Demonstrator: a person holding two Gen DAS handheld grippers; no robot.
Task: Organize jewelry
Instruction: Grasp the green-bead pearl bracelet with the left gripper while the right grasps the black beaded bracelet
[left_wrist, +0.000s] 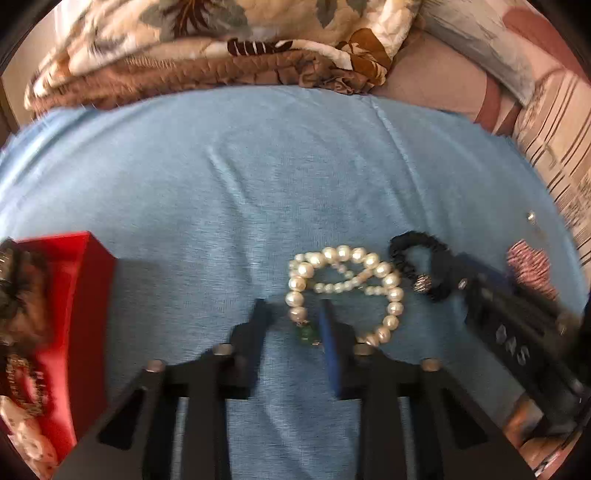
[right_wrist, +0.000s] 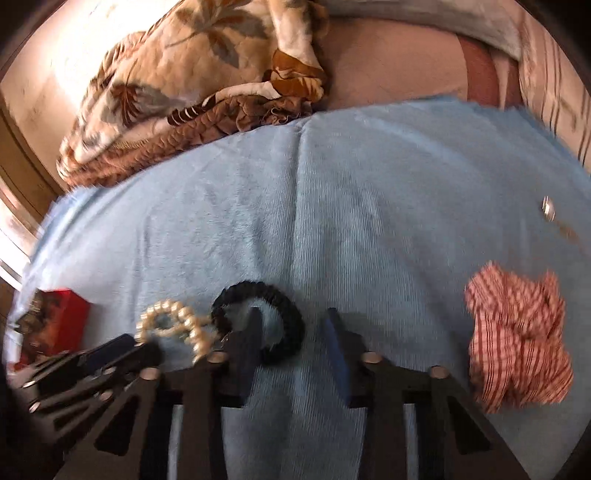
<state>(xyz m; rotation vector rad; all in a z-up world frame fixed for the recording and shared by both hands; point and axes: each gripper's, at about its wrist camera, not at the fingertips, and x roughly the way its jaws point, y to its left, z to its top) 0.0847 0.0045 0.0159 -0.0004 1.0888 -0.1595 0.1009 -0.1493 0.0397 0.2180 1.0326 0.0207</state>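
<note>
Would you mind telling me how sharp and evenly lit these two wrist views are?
Left wrist view: the pearl bracelet is fairly crisp, the red box and frame edges smear. Right wrist view: blurrier overall, the red-striped scrunchie streaked, with sunlight washing out the floral quilt at upper left. Both show fisheye bending of the blue cloth.

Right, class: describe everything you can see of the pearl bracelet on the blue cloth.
The pearl bracelet is a strand of round, glossy, cream-white beads, larger ones forming the outer loop and smaller ones crossing inside it. A small green bead sits at its lower end by a metal clasp. It lies flat and loosely coiled on the blue cloth, beside the black hair tie; whether they touch is unclear. The left gripper straddles its lower left part, one finger resting inside the loop.
</note>
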